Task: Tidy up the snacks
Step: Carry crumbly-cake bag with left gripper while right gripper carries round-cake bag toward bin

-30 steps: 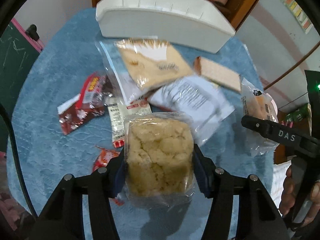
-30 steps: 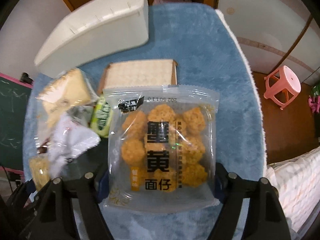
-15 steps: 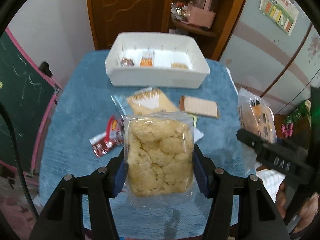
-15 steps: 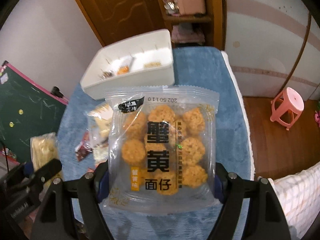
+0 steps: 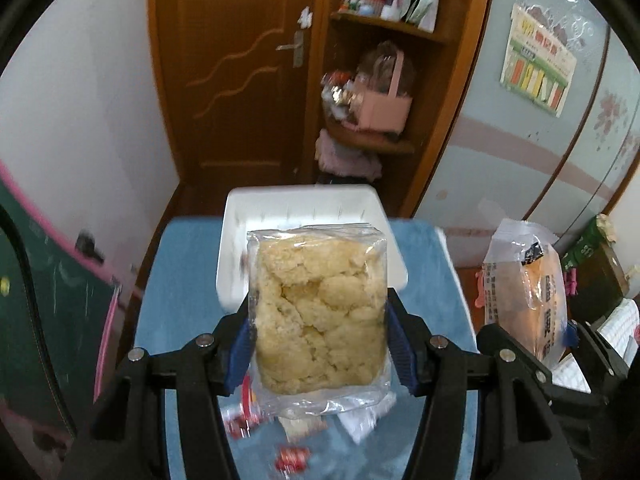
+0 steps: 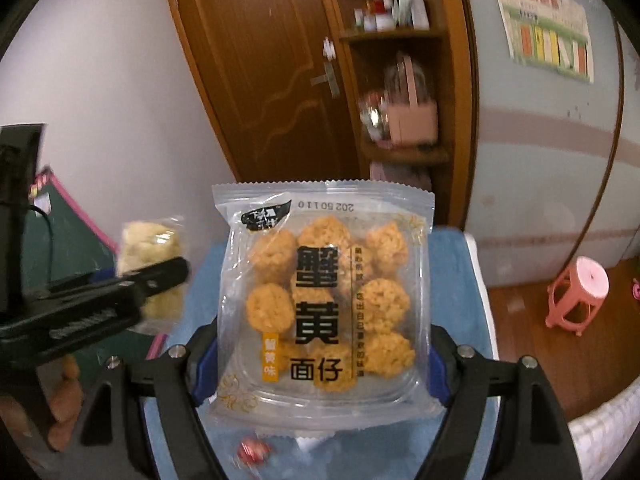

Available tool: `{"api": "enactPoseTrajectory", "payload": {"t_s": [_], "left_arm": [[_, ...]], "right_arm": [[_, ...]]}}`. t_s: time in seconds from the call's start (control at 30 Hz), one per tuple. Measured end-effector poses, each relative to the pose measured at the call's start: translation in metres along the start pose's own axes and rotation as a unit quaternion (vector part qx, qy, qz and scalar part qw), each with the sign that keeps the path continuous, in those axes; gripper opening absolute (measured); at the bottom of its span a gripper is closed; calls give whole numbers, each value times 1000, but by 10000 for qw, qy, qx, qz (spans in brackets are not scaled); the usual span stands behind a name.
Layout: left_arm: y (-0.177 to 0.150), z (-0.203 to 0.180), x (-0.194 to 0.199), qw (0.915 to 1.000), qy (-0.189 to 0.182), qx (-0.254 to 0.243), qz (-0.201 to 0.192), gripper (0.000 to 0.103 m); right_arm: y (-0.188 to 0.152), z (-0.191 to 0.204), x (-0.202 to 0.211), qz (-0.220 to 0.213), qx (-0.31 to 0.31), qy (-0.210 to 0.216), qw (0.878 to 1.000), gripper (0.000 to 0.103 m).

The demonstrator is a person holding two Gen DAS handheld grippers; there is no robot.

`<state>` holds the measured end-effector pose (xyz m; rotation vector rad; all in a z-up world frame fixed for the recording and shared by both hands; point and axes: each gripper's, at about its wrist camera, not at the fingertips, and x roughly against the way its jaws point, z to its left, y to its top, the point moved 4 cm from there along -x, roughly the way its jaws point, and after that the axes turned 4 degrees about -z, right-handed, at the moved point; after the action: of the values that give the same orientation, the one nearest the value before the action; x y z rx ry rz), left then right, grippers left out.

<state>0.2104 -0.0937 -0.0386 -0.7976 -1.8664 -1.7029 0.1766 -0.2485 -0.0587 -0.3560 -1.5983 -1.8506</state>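
Left gripper [image 5: 318, 336] clamps pale snack bag [image 5: 320, 312] before white bin [image 5: 304, 204].

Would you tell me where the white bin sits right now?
In the left wrist view, the white bin sits at the blue table's far end, behind the held pale snack pack.

We saw a dim, warm indoor light in both wrist views, with heavy fisheye bending and black vignette at the corners. Glare glinted off the clear snack wrapper [image 5: 318, 312] and the printed packet [image 6: 324, 304]. Motion blur smeared the white bin [image 5: 304, 204] and the shelf [image 6: 400, 120].
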Motion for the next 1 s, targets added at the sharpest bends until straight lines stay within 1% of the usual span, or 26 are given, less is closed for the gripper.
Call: {"api": "enactPoseTrajectory", "payload": {"t_s": [0.07, 0.2, 0.27, 0.33, 0.47, 0.57, 0.63, 0.7, 0.8, 0.87, 0.9, 0.93, 1.0], "left_arm": [[22, 4, -8, 9999, -38, -103, -115, 57], [67, 18, -40, 9994, -74, -218, -244, 57], [80, 26, -59, 9995, -105, -181, -234, 57], [91, 35, -87, 9997, -65, -151, -183, 57], [91, 48, -146, 9998, -9, -96, 158, 57], [81, 51, -182, 9990, 34, -141, 412, 57], [74, 50, -208, 9976, 60, -234, 642, 57], [65, 47, -226, 9965, 81, -302, 771, 57], [58, 42, -247, 9949, 132, -461, 893, 57], [54, 40, -253, 9939, 130, -533, 960, 58], [52, 38, -256, 9935, 120, -547, 988, 59], [50, 37, -261, 9931, 103, -560, 1028, 63], [46, 36, -263, 9927, 22, -538, 1083, 92]], "right_arm": [[19, 10, -11, -201, -56, -62, 9998, 80], [49, 19, -43, -446, -175, -388, 9981, 81], [58, 19, -65, -409, -247, -527, 9975, 81], [62, 14, -93, -327, -328, -737, 9962, 81], [56, -2, -144, 21, -474, -1211, 9915, 81], [41, -19, -183, 426, -583, -1523, 9857, 81], [31, -31, -208, 685, -636, -1655, 9818, 81], [20, -40, -230, 950, -661, -1789, 9770, 81], [5, -44, -251, 1235, -582, -1849, 9732, 82], [-5, -43, -260, 1384, -485, -1829, 9721, 83], [-10, -42, -265, 1479, -440, -1748, 9724, 84], [-15, -38, -267, 1550, -417, -1667, 9729, 84], [-24, -35, -274, 1729, -405, -1475, 9730, 85]]}}
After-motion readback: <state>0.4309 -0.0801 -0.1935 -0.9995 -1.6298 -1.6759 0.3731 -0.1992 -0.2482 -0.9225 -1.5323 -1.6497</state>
